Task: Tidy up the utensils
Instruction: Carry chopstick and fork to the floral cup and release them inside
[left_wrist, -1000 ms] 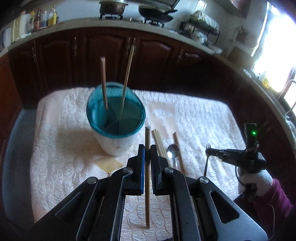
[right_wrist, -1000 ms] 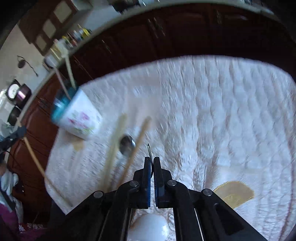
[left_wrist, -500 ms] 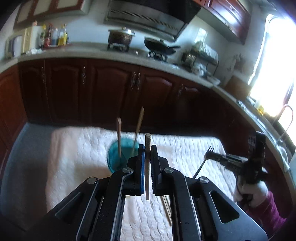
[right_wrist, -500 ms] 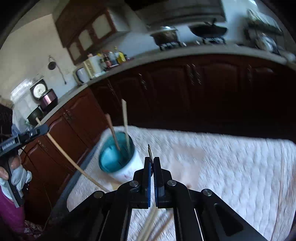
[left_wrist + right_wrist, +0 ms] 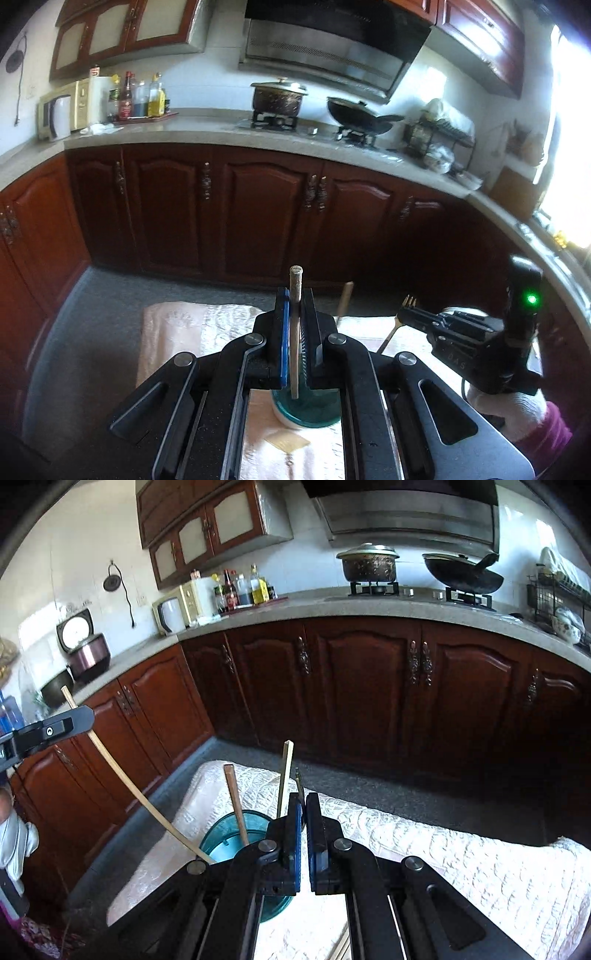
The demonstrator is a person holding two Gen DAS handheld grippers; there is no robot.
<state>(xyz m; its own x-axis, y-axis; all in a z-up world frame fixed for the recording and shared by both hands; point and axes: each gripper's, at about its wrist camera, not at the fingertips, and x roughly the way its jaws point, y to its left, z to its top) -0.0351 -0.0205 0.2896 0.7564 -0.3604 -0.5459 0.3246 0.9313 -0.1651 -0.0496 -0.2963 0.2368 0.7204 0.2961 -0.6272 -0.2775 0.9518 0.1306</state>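
Note:
My left gripper is shut on a wooden chopstick, held upright with its lower end over the teal-rimmed cup. The same chopstick slants down to the cup in the right wrist view, below the left gripper. Two chopsticks stand in the cup. My right gripper is shut on a fork, whose tines poke above the fingers. In the left wrist view it holds the gold fork right of the cup.
The cup stands on a white quilted cloth over a table. A yellowish patch lies on the cloth near the cup. Dark wooden cabinets and a counter with a pot and wok lie beyond.
Both grippers rose and tilted up from the table. The left brought its chopstick over the cup. The right lifted the fork toward the cup.

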